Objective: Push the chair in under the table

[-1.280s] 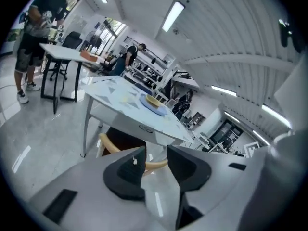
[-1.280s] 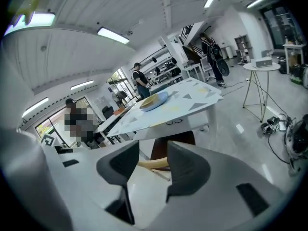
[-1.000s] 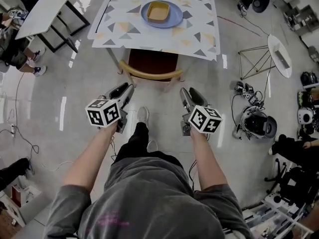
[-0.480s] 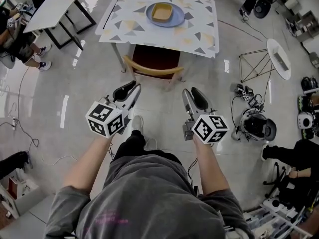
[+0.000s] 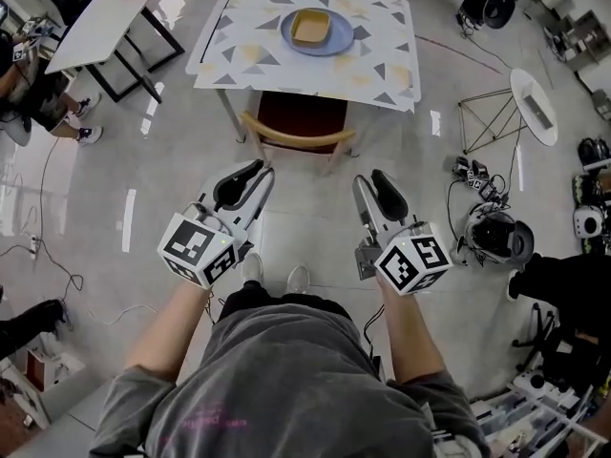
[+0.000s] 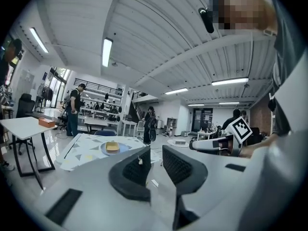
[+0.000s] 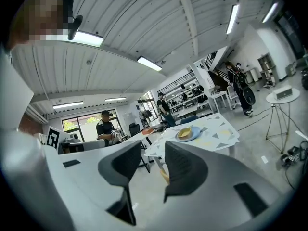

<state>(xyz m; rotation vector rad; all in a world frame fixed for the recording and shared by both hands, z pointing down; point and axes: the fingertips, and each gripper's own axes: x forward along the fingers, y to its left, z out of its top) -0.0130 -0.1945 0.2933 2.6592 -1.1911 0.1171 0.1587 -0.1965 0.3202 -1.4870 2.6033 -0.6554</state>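
Left gripper (image 5: 256, 171) and right gripper (image 5: 373, 181) lifted back from chair (image 5: 296, 137), upper centre; jaws apart, empty; seat under table (image 5: 382, 76), push apparently complete

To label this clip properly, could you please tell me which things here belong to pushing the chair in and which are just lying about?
Job in hand: chair, patterned table, left gripper, right gripper.

Lying about: blue plate with yellow dish, round side table, white table, dark gear on the floor.
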